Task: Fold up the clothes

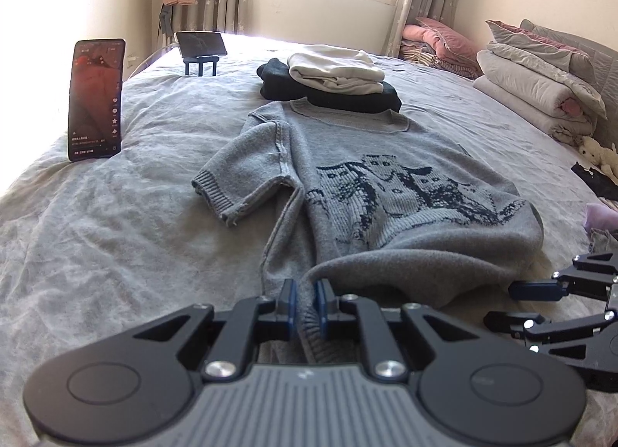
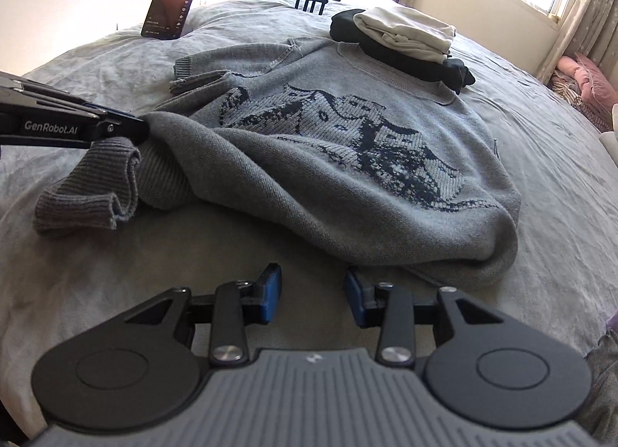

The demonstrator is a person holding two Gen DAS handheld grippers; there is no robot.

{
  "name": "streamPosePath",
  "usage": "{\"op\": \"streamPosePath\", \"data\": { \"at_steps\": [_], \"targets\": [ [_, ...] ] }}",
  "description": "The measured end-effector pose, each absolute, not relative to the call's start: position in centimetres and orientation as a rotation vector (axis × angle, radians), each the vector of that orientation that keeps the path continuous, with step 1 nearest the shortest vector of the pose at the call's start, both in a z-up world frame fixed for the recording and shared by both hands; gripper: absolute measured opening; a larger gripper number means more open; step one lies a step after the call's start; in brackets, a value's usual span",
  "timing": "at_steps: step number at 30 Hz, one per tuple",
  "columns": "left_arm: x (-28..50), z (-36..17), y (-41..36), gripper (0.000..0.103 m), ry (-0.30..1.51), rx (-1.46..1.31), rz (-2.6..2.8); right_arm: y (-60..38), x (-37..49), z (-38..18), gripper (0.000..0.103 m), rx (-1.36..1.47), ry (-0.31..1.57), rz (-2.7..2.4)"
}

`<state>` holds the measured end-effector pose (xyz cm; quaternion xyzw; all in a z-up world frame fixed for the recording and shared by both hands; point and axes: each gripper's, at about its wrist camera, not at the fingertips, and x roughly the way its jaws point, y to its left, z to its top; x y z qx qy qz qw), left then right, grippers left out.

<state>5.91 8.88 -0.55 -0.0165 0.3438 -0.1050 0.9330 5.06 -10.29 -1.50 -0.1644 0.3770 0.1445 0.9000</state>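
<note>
Right now your left gripper (image 1: 308, 294) is pinched tight on the ribbed hem of the grey sweater (image 1: 370, 192), the knit bunched between its blue pads (image 1: 320, 306); how much cloth sits behind the pads is hidden by the linkage. Your right gripper (image 2: 312, 292) stands partly open with nothing between its jaws, just short of the sweater's folded near edge, over bare bedsheet (image 2: 96, 273).

Ahead of both grippers the sweater lies face up on the bed, its lower part doubled over toward you so the hem line is out of sight. A dark knitted owl pattern crosses the chest. One short sleeve lies out flat beyond your left gripper; the other sleeve is tucked under and cannot be seen.

Beyond the collar sits a stack of folded clothes (image 1: 332, 80), a cream piece on dark ones. Farther off to the left stands an upright phone (image 1: 96, 99), its screen text too small to read, and a second phone (image 1: 201, 44) on a stand.
</note>
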Motion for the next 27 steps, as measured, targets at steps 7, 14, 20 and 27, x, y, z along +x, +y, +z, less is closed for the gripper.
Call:
{"op": "streamPosePath", "data": {
  "at_steps": [7, 14, 20, 27],
  "targets": [
    [5.6, 0.1, 8.9, 0.007, 0.673, -0.035, -0.211, -11.6, 6.9, -1.4, 0.0, -0.35, 0.709, 0.183],
    [6.0, 0.8, 9.4, 0.006, 0.628, -0.051, -0.175, -11.3, 9.6, 1.7, 0.0, -0.314, 0.626, 0.15],
    [7.1, 0.9, 10.5, 0.006, 0.621, -0.093, -0.119, -9.6, 11.9, 3.2, 0.0, -0.326, 0.583, 0.164],
    [8.3, 0.3, 11.1, 0.006, 0.629, -0.091, -0.073, -8.4, 15.2, 3.9, 0.0, -0.298, 0.593, 0.18]
  ]
}}
